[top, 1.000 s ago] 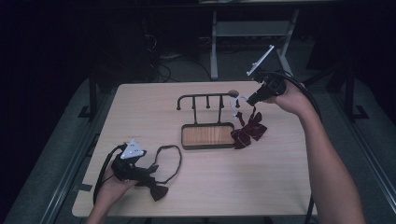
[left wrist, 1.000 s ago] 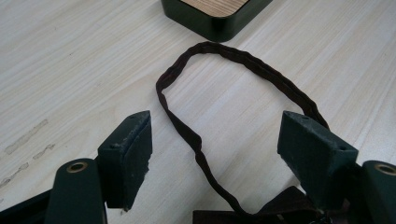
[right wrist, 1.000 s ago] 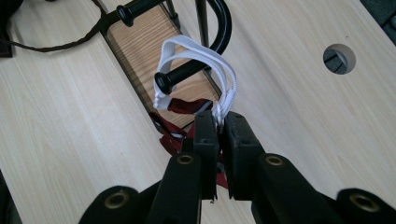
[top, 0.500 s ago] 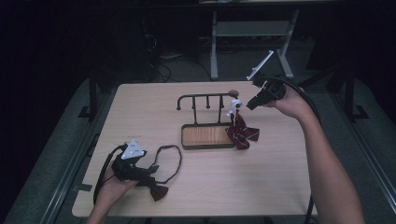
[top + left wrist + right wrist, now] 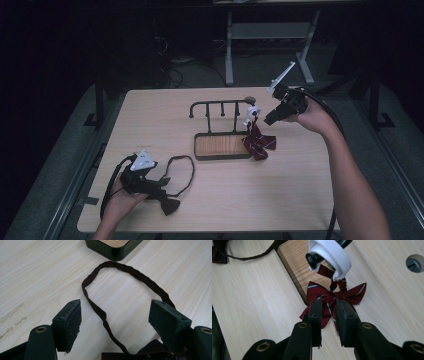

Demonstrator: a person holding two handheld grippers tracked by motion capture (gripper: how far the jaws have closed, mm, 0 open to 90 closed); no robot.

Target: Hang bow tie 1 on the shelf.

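A striped red bow tie [image 5: 259,142] hangs by its white band [image 5: 253,111] from the right end peg of a black rack [image 5: 220,105] that has a wooden base [image 5: 222,146]. My right gripper [image 5: 268,120] hovers just right of that peg. In the right gripper view its jaws [image 5: 328,312] stand slightly apart and have just been opening; nothing is between them, and the red bow tie [image 5: 352,293] lies beyond. My left gripper [image 5: 157,186] rests open at the table's near left, its jaws [image 5: 116,307] straddling the strap loop [image 5: 125,272] of a dark bow tie [image 5: 169,204].
The light wooden table [image 5: 310,200] has a round cable hole [image 5: 248,98] behind the rack. Several other pegs on the rack are bare. Grey side rails flank the table, and a white frame stand [image 5: 270,35] is in the dark behind it.
The right gripper's jaws have parted and let go of the white band, which now hangs on the peg. The red bow tie has settled slightly towards the rack base. The left hand has kept still.
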